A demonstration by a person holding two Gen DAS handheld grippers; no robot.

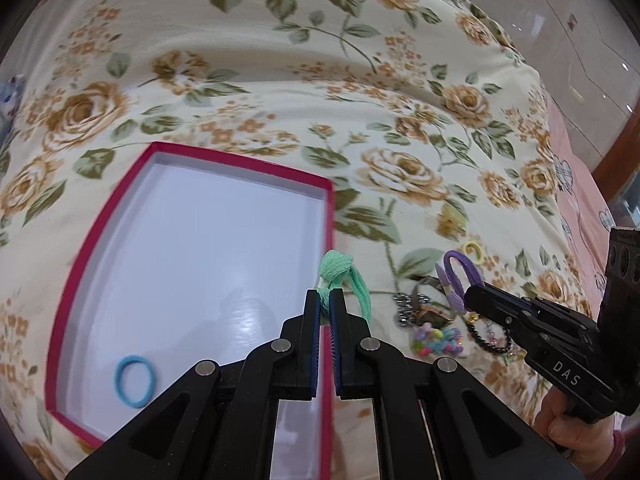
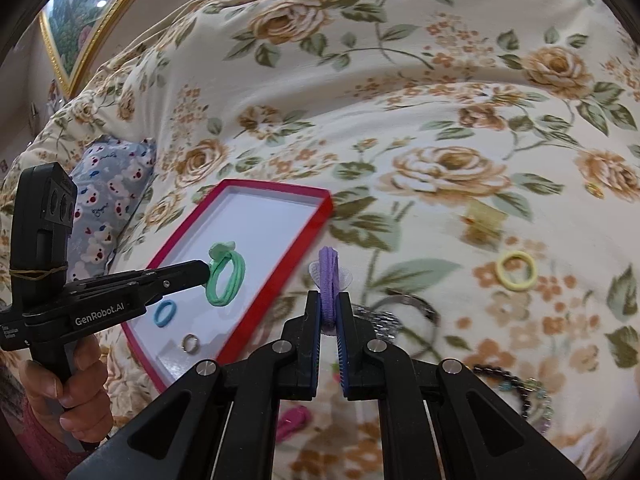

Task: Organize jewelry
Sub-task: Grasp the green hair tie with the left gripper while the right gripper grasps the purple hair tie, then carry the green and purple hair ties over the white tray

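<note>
Two hair ties gripped above the bed
The green hair tie (image 1: 340, 276) is clamped upright in the left gripper (image 1: 326, 300), the purple hair tie (image 2: 330, 284) in the right gripper (image 2: 330, 312); a ring (image 2: 190, 343) at 7 o'clock in the red box (image 2: 256, 300) is shown only by the right wrist view.

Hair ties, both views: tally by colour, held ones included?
Green: 1, green tie, held in the left gripper.
Purple: 1, purple tie, held in the right gripper.
Blue: 1, blue tie, in the red box.
Yellow: 1, yellow tie, on the bedspread.
Total: 4
</note>
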